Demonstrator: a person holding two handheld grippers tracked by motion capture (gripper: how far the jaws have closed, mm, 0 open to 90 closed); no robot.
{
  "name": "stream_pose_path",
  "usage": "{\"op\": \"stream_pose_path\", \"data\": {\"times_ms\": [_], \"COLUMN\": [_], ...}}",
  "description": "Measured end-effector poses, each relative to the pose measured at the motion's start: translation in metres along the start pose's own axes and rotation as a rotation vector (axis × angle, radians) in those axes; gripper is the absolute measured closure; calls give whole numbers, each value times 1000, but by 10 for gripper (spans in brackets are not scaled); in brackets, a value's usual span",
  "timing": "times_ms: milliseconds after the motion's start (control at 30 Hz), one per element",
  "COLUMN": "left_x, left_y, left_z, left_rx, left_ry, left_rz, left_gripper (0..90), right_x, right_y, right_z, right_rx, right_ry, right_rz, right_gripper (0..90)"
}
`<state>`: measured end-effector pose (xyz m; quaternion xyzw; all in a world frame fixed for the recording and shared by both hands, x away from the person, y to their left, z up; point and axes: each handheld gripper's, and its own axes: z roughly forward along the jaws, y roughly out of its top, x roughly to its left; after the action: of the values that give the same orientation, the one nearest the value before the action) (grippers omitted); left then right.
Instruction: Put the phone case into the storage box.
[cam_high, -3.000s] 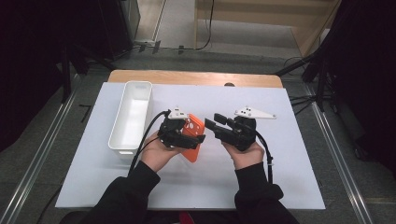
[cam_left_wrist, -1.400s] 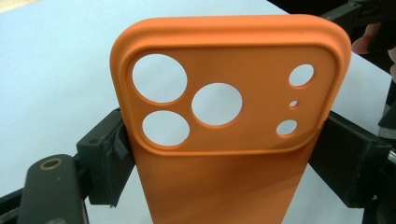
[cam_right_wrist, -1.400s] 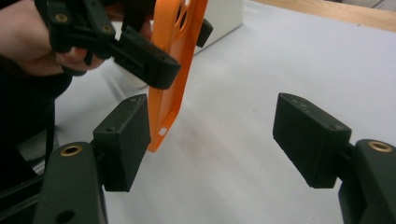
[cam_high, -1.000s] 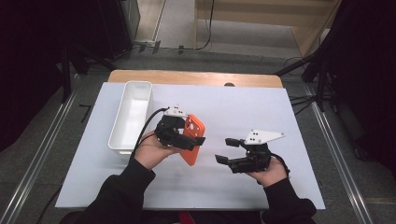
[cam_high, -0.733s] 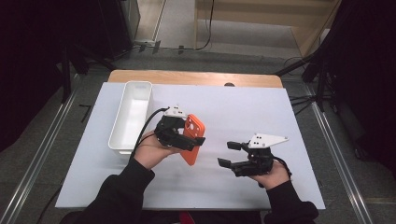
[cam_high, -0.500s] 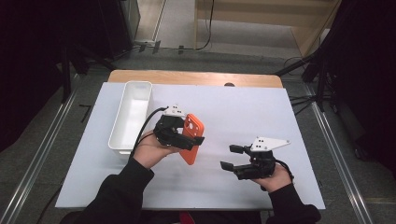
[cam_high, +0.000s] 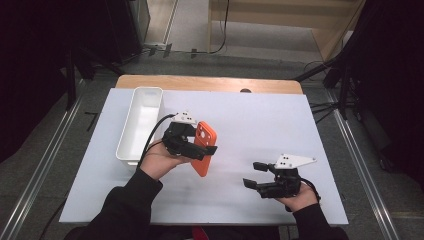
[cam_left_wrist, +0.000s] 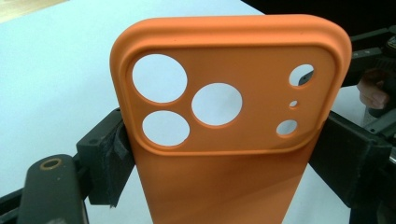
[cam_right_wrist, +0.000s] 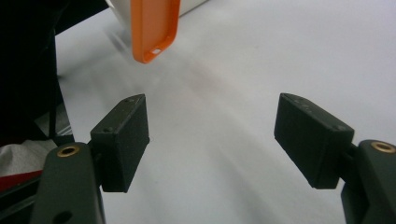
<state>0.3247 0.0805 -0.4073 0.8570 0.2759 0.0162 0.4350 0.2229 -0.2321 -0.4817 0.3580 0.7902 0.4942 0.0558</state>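
An orange phone case (cam_high: 205, 150) with round camera cutouts is held upright above the white table. My left gripper (cam_high: 204, 143) is shut on its two long sides. In the left gripper view both black pads press the case (cam_left_wrist: 229, 116) just below the camera cutouts, with the gripper (cam_left_wrist: 224, 163) under it. My right gripper (cam_high: 252, 174) is low over the table at the front right, pointing left, well apart from the case. In the right gripper view its jaws (cam_right_wrist: 212, 135) stand wide open with nothing between them, and the case's lower end (cam_right_wrist: 154, 28) hangs farther off.
A long white tray (cam_high: 125, 140) lies on the left of the white table cover (cam_high: 260, 115), just beyond my left hand. A wooden edge (cam_high: 210, 82) runs along the back. Black stands and cables sit on the floor around the table.
My right gripper has left the case, moving right and toward the front edge while sinking toward the table. My left gripper has kept still with the case in it.
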Motion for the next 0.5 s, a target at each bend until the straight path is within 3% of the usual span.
{"op": "stream_pose_path", "data": {"times_ms": [500], "left_x": [2], "left_y": [1], "left_z": [-7], "left_rx": [28], "left_ry": [-28], "left_rz": [20], "left_gripper": [160], "right_x": [-10], "right_y": [-18], "right_z": [-8], "right_rx": [8], "right_ry": [-57], "right_rz": [39], "right_gripper": [250]}}
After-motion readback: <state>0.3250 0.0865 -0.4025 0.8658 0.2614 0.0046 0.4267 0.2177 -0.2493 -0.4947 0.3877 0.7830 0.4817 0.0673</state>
